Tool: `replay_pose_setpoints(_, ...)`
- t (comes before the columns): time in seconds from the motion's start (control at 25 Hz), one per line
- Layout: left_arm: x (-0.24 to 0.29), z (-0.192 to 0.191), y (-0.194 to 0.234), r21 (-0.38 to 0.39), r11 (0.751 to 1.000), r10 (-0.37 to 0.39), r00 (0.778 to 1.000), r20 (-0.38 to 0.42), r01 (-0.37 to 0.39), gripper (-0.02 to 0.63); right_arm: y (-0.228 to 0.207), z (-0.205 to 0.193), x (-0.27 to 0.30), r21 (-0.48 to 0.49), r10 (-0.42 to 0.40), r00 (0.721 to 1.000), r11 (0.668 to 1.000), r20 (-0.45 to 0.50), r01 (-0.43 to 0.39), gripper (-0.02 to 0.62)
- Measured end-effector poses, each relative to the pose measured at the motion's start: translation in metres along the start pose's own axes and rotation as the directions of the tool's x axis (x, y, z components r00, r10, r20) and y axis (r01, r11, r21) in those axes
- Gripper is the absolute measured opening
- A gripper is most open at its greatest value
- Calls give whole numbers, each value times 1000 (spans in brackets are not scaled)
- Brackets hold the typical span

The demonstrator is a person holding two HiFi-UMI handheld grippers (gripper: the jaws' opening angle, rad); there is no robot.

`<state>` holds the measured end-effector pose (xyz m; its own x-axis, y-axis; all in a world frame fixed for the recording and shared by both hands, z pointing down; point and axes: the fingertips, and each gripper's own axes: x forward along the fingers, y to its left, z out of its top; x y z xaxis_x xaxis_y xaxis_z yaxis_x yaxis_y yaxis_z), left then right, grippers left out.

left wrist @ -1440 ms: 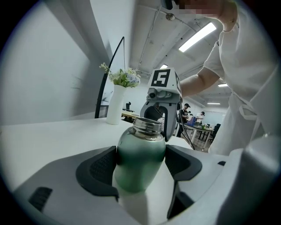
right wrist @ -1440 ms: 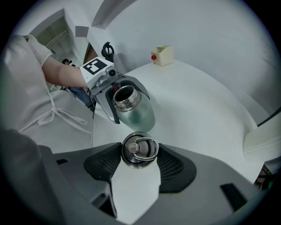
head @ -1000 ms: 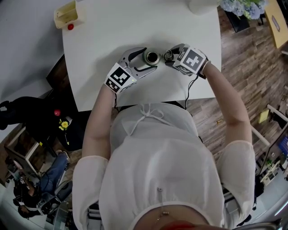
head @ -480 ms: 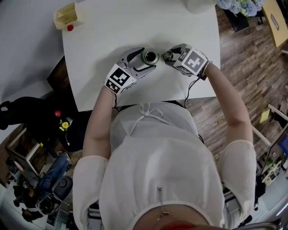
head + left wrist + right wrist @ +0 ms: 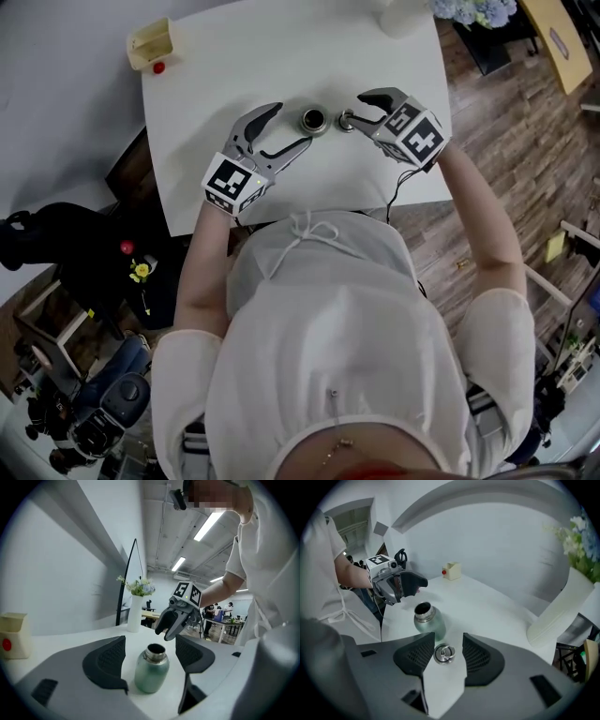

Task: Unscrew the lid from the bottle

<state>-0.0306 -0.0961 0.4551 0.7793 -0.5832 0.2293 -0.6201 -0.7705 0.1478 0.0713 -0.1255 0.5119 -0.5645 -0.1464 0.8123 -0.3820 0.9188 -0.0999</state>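
Steel bottle [image 5: 313,120] upright on counter [image 5: 225,56], mouth open, interior dark: contents not discernible. Lid [image 5: 349,120] lies just beside it. Left claw [image 5: 292,124] gapes, with the bottle in line between its jaws, untouched. Right claw [image 5: 352,108]: jaws just narrowed, still clear of the lid seen between them. Bottle is probably rigid, smooth and slippery, and is best gripped round the body; the lid by its rim.
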Motion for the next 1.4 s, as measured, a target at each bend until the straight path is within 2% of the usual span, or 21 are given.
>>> replay_pose_setpoints(0.08,-11,24,4,15,999,48,997,52,-49,321,-2,14,-14,-12,-52,997,999,60,53,171)
replay_pose_setpoints(0.12,-16,36,7,24,996,81,994,75,-83,264,-4,21,-22,-13,-85,992,996,92,86,161)
replay_pose_setpoints(0.16,-22,47,10,33,992,115,989,95,-119,201,-6,27,-30,-6,-120,984,992,128,122,160)
replay_pose_setpoints(0.24,-32,66,12,44,983,169,977,130,-176,166,-9,38,-47,19,-196,959,980,207,196,152)
replay_pose_setpoints(0.36,-48,85,12,54,967,240,958,157,-251,117,-10,52,-71,57,-297,900,954,319,295,112)
replay_pose_setpoints(0.48,-65,95,15,80,943,307,936,169,-324,50,-7,63,-90,116,-374,836,926,403,358,81)
replay_pose_setpoints(0.6,-79,106,20,91,925,350,919,181,-370,32,-8,79,-112,166,-448,755,891,479,423,39)
replay_pose_setpoints(0.72,-91,116,24,86,909,389,903,181,-409,24,-3,97,-132,193,-478,686,870,548,453,8)
replay_pose_setpoints(0.84,-102,126,22,99,893,418,890,184,-440,21,8,109,-147,213,-470,643,873,604,439,6)
replay_pose_setpoints(1.08,-115,137,22,55,880,456,870,187,-472,23,19,112,-154,228,-477,593,865,649,446,6)
replay_pose_setpoints(1.28,-119,139,23,46,879,459,869,184,-474,23,32,118,-153,210,-425,588,892,688,400,5)
replay_pose_setpoints(1.4,-122,139,23,47,878,461,867,186,-477,23,36,119,-154,214,-421,580,895,697,392,3)
